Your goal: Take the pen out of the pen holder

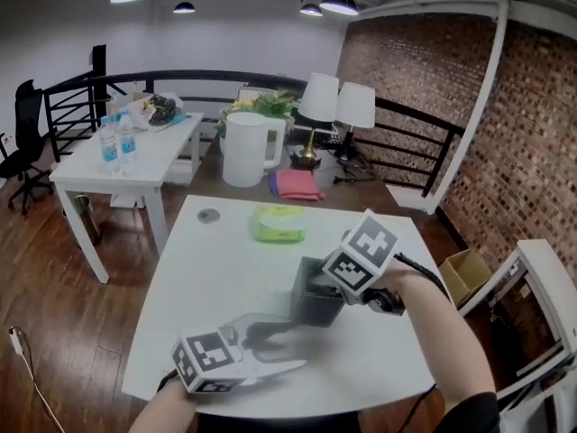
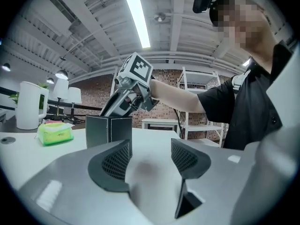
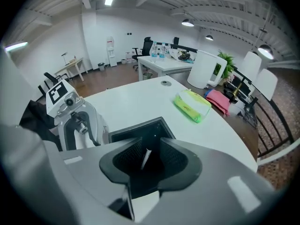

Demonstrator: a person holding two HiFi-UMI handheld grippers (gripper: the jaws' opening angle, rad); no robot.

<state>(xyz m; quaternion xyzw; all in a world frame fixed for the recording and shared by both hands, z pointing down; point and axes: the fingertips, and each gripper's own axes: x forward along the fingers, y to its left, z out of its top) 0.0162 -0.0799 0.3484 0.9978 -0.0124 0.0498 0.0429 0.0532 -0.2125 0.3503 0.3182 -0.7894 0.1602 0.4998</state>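
Right gripper view looks down between the right gripper's (image 3: 149, 159) fingers (image 3: 174, 162). They are narrowly parted around the slim silver-tipped pen (image 3: 146, 157) without pressing it, inside the dark square pen holder (image 3: 136, 131), toward the white worktop's (image 3: 140, 102) near edge. Left gripper view shows the left gripper (image 2: 150, 159) spread wide and empty, just short of the pen holder. Head view hides the pen behind the right marker cube (image 1: 363, 253).
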